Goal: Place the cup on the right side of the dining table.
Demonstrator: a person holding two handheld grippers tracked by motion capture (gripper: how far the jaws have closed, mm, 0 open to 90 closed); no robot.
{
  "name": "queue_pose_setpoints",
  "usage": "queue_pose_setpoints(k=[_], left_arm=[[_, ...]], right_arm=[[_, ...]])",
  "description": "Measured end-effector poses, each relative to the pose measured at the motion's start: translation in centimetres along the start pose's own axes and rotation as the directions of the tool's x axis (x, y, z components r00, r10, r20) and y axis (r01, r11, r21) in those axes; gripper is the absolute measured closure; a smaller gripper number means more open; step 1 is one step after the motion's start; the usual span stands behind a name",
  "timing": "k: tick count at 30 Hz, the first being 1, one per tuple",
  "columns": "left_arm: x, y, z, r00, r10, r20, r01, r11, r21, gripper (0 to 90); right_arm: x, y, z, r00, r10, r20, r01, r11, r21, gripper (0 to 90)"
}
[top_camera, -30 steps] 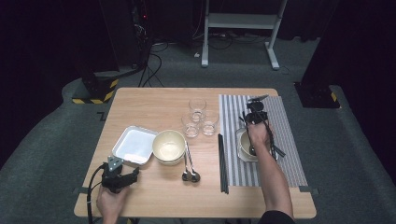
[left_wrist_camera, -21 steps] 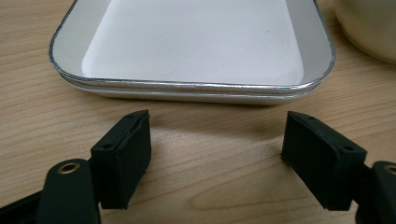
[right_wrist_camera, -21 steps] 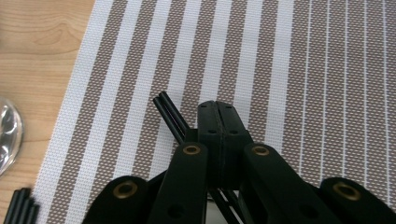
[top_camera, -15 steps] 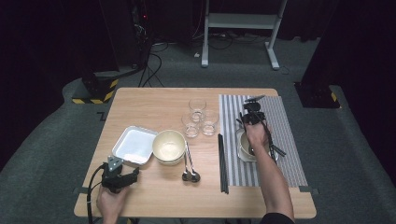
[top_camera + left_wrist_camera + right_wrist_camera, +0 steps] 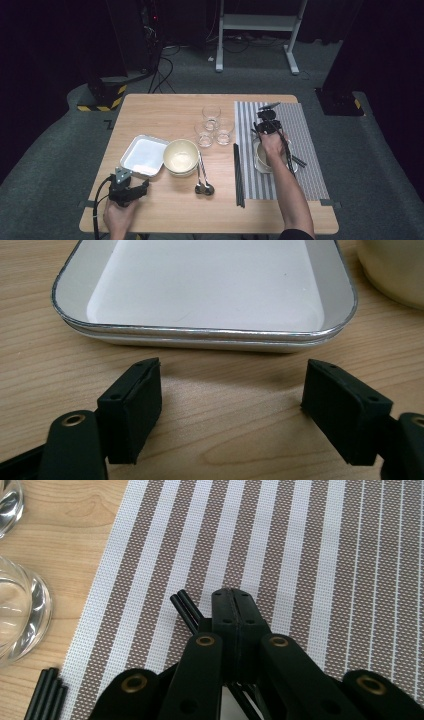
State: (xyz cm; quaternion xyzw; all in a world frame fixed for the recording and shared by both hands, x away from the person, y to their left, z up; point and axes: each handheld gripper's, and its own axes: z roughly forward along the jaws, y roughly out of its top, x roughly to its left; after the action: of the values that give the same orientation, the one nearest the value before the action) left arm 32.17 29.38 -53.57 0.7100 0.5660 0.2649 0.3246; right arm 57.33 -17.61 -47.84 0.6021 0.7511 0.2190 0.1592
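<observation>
The right gripper [image 5: 234,611], jaws pressed together on a pair of black chopsticks [image 5: 186,611], held them above the striped placemat [image 5: 320,555], right of centre. The left gripper [image 5: 232,410], jaws spread and empty, waited before the white tray [image 5: 210,335], probably idle.

A light wooden rectangular table [image 5: 165,107] stands on a dark grey carpeted floor [image 5: 60,150], brightly lit from above while the room around it falls into near blackness. At twelve o'clock from the table a white metal frame on two long feet [image 5: 295,47] rests on the carpet. At eleven o'clock, black cables [image 5: 162,70] trail across the floor beside a dark stand whose base carries yellow-and-black hazard tape [image 5: 102,97]. At three o'clock sits another dark base [image 5: 340,100].
</observation>
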Motion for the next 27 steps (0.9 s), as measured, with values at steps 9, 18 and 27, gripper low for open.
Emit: queue_pose_setpoints(k=[9, 18, 27], left_arm=[[0.0, 0.0, 0.0, 1.0, -0.002, 0.002, 0.002, 1.0, -0.001, 24.1], [0.0, 0.0, 0.0, 1.0, -0.002, 0.005, 0.002, 1.0, -0.001, 24.1], [0.0, 0.0, 0.0, 1.0, 0.0, 0.005, 0.0, 1.0, -0.002, 24.1]], right_arm=[[0.5, 0.0, -0.1, 0.9999, -0.001, -0.013, 0.001, 1.0, 0.001, 90.0], [0.8, 0.0, -0.2, 0.9997, 0.008, -0.023, -0.007, 1.0, 0.012, 90.0], [1.2, -0.2, -0.3, 0.9991, 0.017, -0.038, -0.017, 1.0, 0.016, 90.0]])
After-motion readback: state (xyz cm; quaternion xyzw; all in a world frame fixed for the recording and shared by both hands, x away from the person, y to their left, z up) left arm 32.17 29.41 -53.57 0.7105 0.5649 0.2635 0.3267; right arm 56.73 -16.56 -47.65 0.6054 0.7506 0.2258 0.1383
